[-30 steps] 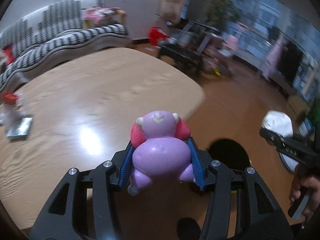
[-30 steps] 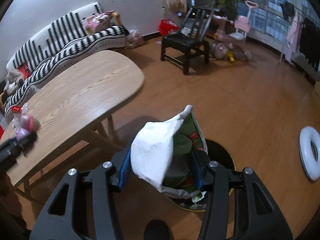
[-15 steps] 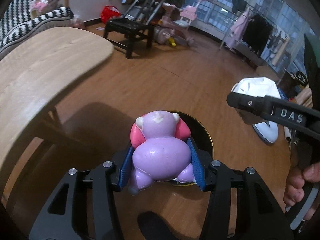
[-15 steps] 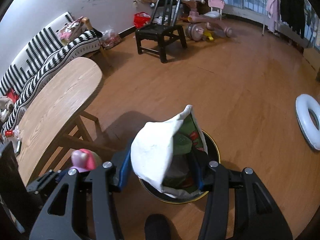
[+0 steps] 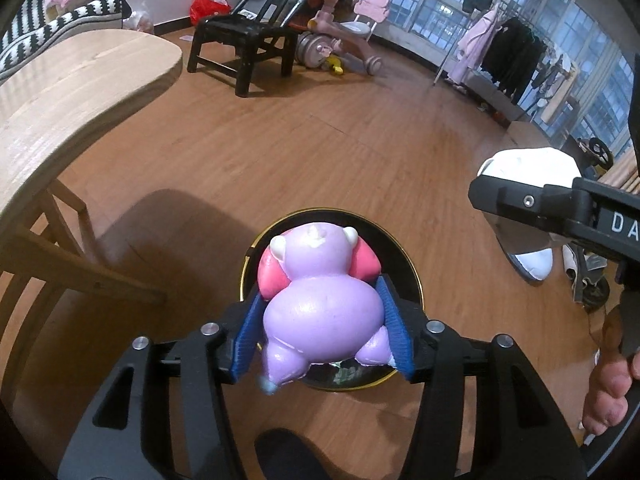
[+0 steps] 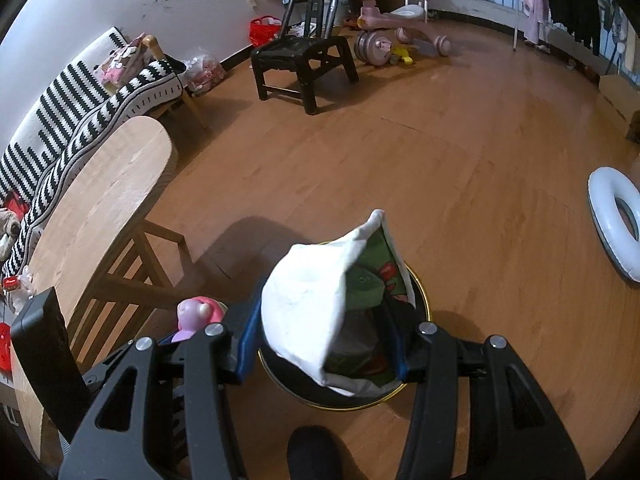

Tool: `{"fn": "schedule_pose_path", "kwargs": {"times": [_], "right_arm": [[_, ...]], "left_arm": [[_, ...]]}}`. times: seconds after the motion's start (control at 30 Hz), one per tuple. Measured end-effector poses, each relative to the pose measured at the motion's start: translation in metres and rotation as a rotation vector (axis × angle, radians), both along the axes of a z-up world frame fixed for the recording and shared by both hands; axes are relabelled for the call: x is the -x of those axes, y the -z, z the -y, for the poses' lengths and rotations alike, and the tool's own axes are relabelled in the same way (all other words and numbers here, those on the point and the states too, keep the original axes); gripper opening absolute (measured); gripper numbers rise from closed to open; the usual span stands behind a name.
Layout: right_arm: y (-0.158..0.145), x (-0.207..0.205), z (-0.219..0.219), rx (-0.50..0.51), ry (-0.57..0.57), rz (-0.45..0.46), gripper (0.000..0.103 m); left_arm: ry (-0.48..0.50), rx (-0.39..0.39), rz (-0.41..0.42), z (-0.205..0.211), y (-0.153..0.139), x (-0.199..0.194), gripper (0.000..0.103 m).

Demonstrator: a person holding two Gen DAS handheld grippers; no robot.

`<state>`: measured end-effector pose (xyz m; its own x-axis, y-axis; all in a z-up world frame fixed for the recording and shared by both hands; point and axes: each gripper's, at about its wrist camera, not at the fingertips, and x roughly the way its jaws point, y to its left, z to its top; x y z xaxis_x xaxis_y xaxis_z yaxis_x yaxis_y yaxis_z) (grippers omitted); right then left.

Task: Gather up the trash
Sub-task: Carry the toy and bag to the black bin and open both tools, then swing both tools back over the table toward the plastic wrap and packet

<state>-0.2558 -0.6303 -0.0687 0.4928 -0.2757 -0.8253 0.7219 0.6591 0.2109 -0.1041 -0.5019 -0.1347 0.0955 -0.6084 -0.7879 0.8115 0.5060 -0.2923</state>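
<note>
Left wrist view: left tongs [image 5: 322, 334], jaws just easing apart around the purple toy [image 5: 320, 300], should centre over the bin [image 5: 404, 264] before dropping; right tongs [image 6: 322, 340], at three o'clock, clamp the snack bag [image 6: 316, 304].

Black hand-held gripper [image 5: 326, 320], blue finger pads [image 5: 396, 336], silver screws [image 5: 210, 328].

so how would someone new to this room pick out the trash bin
Start at the wooden table; the bin stands on the floor just past its legs. It is a round black bin with a gold rim, unlike the pale swim ring lying flat farther off.
</note>
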Motion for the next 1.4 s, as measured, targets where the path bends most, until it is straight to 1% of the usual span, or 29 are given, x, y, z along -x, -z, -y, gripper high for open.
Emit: {"fn": "schedule_pose_path", "kwargs": {"times": [0.03,0.07,0.1,0.13,0.17,0.2,0.33,0.43,0.5,0.6,0.7,0.8,0.9,1.0,1.1,1.13,1.23,1.37,1.4], "right_arm": [[0.001,0.000,0.001,0.003,0.005,-0.004,0.050],[0.001,-0.001,0.002,0.006,0.010,-0.007,0.053],[0.001,-0.001,0.003,0.007,0.012,-0.007,0.059],[0.001,0.000,0.003,0.010,0.015,-0.005,0.061],[0.000,0.000,0.003,0.014,0.019,-0.005,0.065],[0.000,0.000,0.003,0.018,0.020,-0.004,0.066],[-0.001,0.001,0.003,0.026,0.015,-0.006,0.067],[-0.005,-0.005,-0.004,0.047,-0.005,-0.007,0.069],[-0.011,-0.013,-0.012,0.061,-0.030,0.004,0.071],[-0.022,-0.031,-0.033,0.077,-0.095,0.035,0.075],[-0.037,-0.058,-0.066,0.102,-0.184,0.072,0.079],[-0.050,-0.086,-0.101,0.113,-0.267,0.107,0.080],[-0.064,-0.115,-0.141,0.129,-0.355,0.150,0.081],[-0.073,-0.141,-0.177,0.129,-0.425,0.170,0.082],[-0.076,-0.173,-0.216,0.123,-0.500,0.170,0.082],[-0.078,-0.186,-0.233,0.126,-0.530,0.171,0.082],[-0.080,-0.211,-0.276,0.127,-0.601,0.174,0.082],[-0.080,-0.244,-0.340,0.124,-0.707,0.178,0.082],[-0.079,-0.248,-0.353,0.124,-0.728,0.177,0.082]], "left_arm": [[0.001,0.003,-0.002,0.001,0.001,0.000,0.057],[0.002,0.002,-0.003,0.003,0.002,-0.001,0.059],[0.011,0.002,-0.008,0.006,0.003,-0.002,0.065],[0.009,0.006,-0.014,0.007,0.005,-0.002,0.074],[0.005,0.009,-0.015,0.007,0.005,-0.002,0.078],[-0.002,0.014,-0.013,0.007,0.006,-0.002,0.081],[-0.004,0.011,-0.018,0.006,0.006,-0.002,0.083],[-0.013,0.012,0.000,0.000,0.001,-0.005,0.086],[-0.029,0.015,0.012,-0.009,-0.005,-0.011,0.089],[-0.078,0.024,0.035,-0.036,-0.019,-0.026,0.091],[-0.158,0.026,0.070,-0.078,-0.040,-0.049,0.091],[-0.245,0.028,0.089,-0.121,-0.058,-0.073,0.092],[-0.342,0.034,0.124,-0.176,-0.081,-0.098,0.092],[-0.448,0.016,0.181,-0.242,-0.101,-0.122,0.092],[-0.526,-0.007,0.207,-0.295,-0.112,-0.134,0.092],[-0.558,-0.016,0.217,-0.318,-0.115,-0.138,0.092],[-0.629,-0.030,0.240,-0.374,-0.126,-0.142,0.092],[-0.729,-0.036,0.263,-0.442,-0.137,-0.146,0.093],[-0.745,-0.035,0.263,-0.451,-0.139,-0.146,0.094]]}}
